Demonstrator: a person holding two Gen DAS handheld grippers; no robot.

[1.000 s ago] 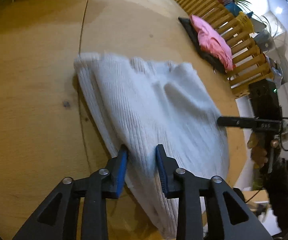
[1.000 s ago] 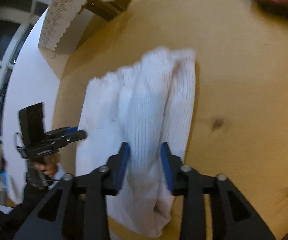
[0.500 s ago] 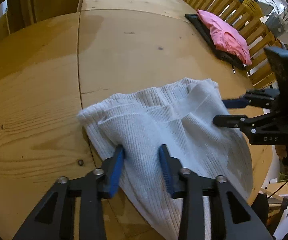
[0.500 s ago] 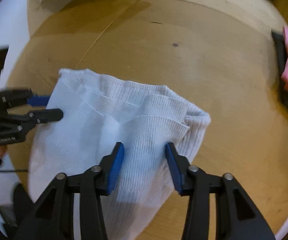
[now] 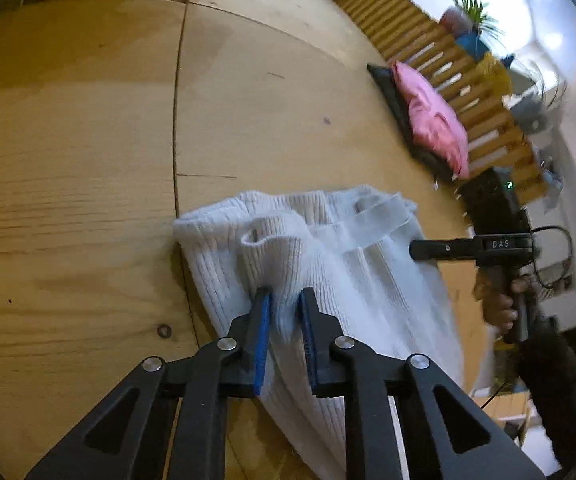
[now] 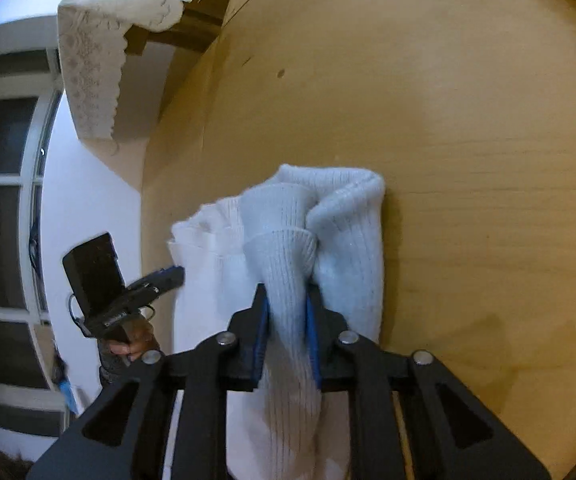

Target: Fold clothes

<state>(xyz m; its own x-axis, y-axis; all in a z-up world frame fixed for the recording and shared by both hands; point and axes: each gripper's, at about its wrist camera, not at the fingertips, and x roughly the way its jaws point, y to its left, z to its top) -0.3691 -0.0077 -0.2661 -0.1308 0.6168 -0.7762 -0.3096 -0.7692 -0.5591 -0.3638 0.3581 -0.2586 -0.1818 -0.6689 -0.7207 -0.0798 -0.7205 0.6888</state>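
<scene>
Both the left gripper [image 5: 283, 308] and right gripper [image 6: 285, 300] clench bunched folds of the white ribbed garment [image 5: 328, 272] at lower centre; the left's jaws have just been closing, the right's easing open, so its thick knit could slip free and spoil the fold.

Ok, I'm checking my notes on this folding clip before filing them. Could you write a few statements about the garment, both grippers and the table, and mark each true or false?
1. The left gripper pinches a bunch of the white ribbed garment. True.
2. The right gripper hangs open over bare wood. False: it is clamped on a fold of the garment.
3. The garment lies on a wooden table. True.
4. A pink cloth lies on top of the white garment. False: it sits apart, near the slatted wooden rail.
</scene>
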